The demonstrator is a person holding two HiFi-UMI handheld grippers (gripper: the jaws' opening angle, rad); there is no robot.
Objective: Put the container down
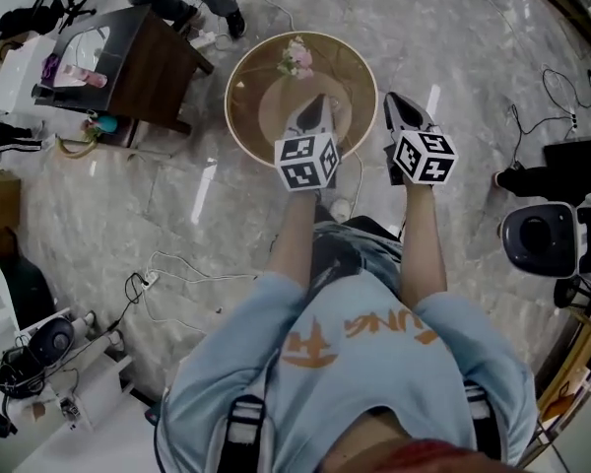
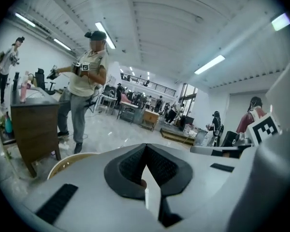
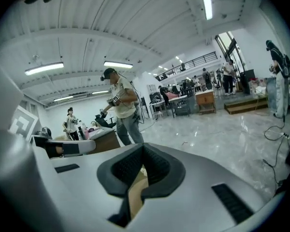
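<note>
Tan round container [image 1: 248,87] up off floor. Right gripper [image 1: 392,101] jaws shut on container's R rim, tan sliver betw. them. Left gripper [image 1: 318,101] jaws shut on pale strip, prob. near side. Both arms level.

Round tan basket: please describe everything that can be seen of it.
The round tan basket is shallow, seemingly woven bamboo, with a raised rim and a paler flat bottom. It is open side up, about level, above the grey marble floor; whether it touches the floor is unclear. Small pink flowers lie inside by the far rim. The left claw is shut on its near side and the right claw on its right rim.
</note>
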